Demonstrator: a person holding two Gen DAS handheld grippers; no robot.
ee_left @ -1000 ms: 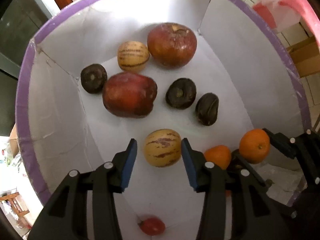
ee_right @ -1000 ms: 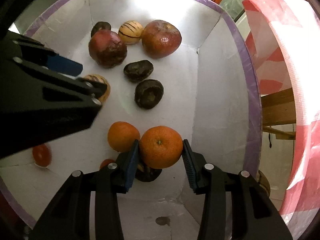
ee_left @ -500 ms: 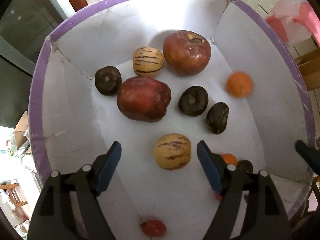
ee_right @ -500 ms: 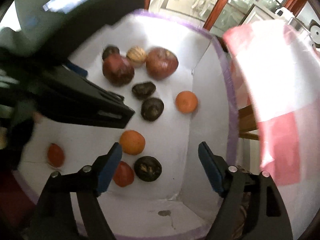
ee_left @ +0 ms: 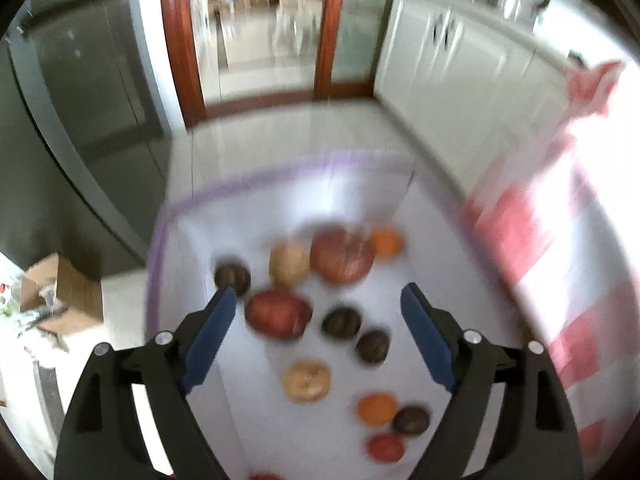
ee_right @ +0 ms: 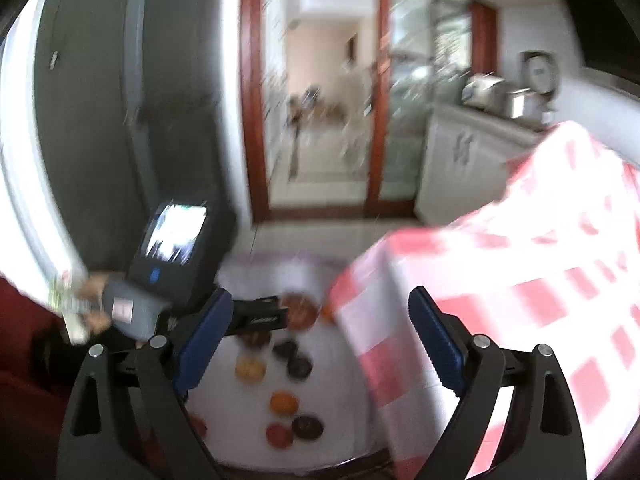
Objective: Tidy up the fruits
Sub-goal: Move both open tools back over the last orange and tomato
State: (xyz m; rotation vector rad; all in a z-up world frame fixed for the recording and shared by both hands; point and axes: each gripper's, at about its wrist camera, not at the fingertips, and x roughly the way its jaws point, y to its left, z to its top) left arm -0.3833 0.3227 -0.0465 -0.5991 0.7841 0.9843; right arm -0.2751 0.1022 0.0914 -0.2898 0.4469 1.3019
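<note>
A white box with a purple rim (ee_left: 280,172) stands on the floor below both grippers, and the views are blurred. It holds two red apples (ee_left: 342,260), two striped yellow melons (ee_left: 306,380), several dark fruits (ee_left: 341,322), two oranges (ee_left: 377,408) and a tomato (ee_left: 385,447). My left gripper (ee_left: 317,292) hangs high over the box, its jaws opening with nothing between them. My right gripper (ee_right: 320,294) is higher still, its jaws also opening and empty. In the right wrist view the box floor (ee_right: 340,392) with an orange (ee_right: 283,402) lies far below.
A red-and-white checked cloth (ee_right: 520,300) hangs right beside the box. The left gripper's body (ee_right: 172,248) and a person's hand (ee_right: 92,300) fill the right wrist view's left side. A cardboard box (ee_left: 60,292), white cabinets (ee_left: 460,64) and glass doors (ee_left: 260,28) stand around.
Both grippers let go, opened wide and rose away from the box. The striped melon stays on the box floor. The released orange rolled to the far side beside the big apple.
</note>
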